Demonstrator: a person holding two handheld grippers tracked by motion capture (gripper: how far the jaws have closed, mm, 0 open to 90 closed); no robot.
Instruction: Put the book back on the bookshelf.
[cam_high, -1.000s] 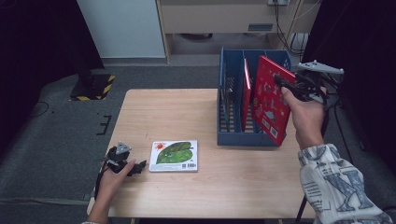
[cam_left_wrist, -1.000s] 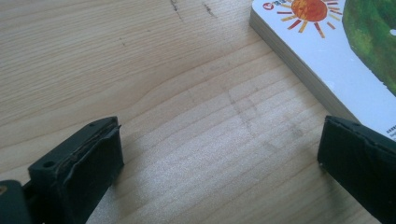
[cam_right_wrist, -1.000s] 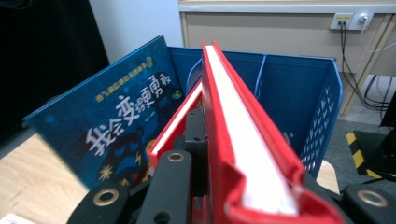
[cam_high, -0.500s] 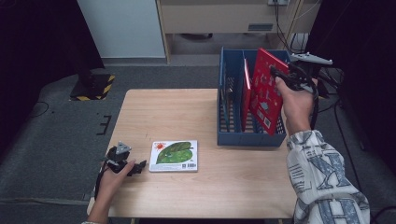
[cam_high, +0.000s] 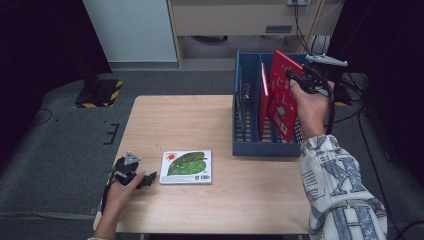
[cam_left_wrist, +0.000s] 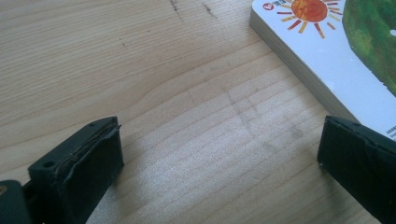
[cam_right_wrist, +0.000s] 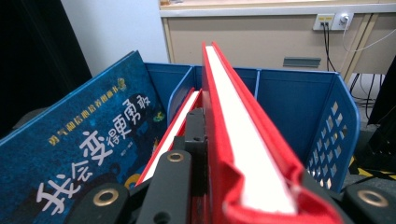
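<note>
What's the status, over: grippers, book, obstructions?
Right gripper shut on red book over blue rack. Left gripper open, beside green book. Nothing blocking.

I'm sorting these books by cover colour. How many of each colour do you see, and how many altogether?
Red books: 2, one held, one behind it
Blue book: 1
White-and-green book: 1
Total: 4

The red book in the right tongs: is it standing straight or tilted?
Tilted. The red book leans with its top edge toward the left, its lower part down in the blue rack, with the right tongs shut on its upper edge.
</note>
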